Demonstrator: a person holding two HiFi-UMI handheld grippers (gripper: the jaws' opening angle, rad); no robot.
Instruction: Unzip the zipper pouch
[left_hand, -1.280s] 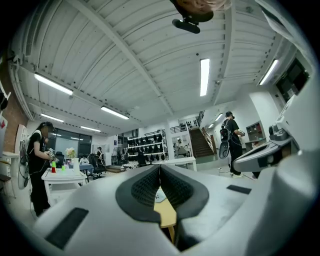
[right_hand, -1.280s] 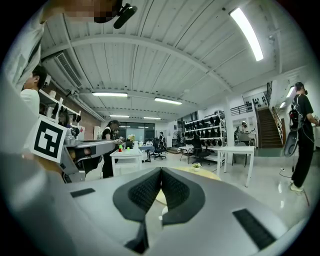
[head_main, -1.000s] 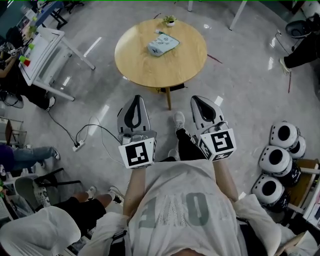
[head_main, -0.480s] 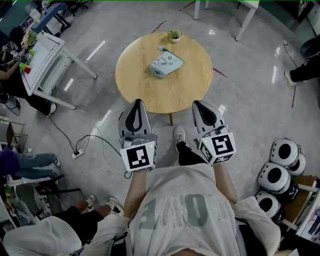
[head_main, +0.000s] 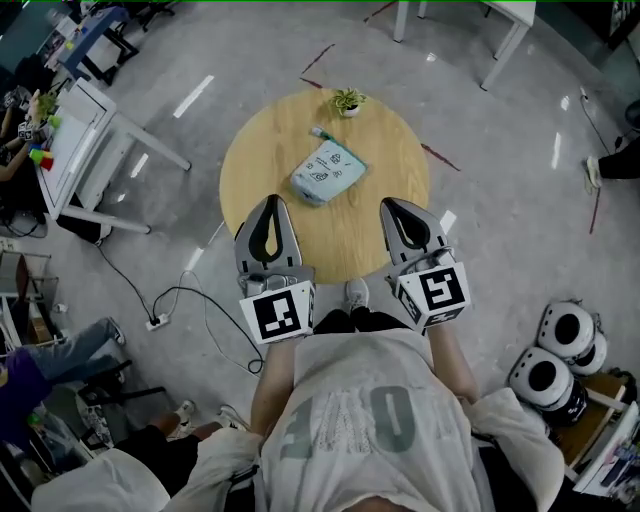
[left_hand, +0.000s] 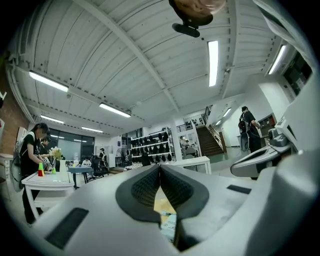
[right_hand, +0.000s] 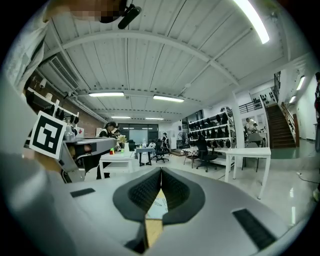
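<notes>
Over the near rim of the worktop (head_main: 390, 150): left tongs (head_main: 269, 203) and right tongs (head_main: 393, 207) hover side by side, aimed level across it, touching nothing.
Left tongs: pressed together in the left gripper view, nothing between the pads; a sliver of the pouch (head_main: 328, 172) shows below them.
Right tongs: pressed together as well, and empty.
Pouch: lies skewed near the middle of the worktop, well apart from both tongs and roughly between their lines of aim.
Step in hand: the approach, by my reading. The unzipping is not yet begun.
Doing it well: spread both tongs before coming down. One should pin the pouch end beside the zipper, while the other pinches the pull tab and draws it low and straight along the teeth. A soft pouch will likely slide or bunch if it is not anchored.
Zipper: too small to find from the head view, so which edge carries it I cannot tell.
Pouch contents: hidden; it looks slightly plump and seems shut.
Pot (head_main: 347, 109): small, at the far rim, with a green plant (head_main: 347, 96) in it; worth steering clear of.
</notes>
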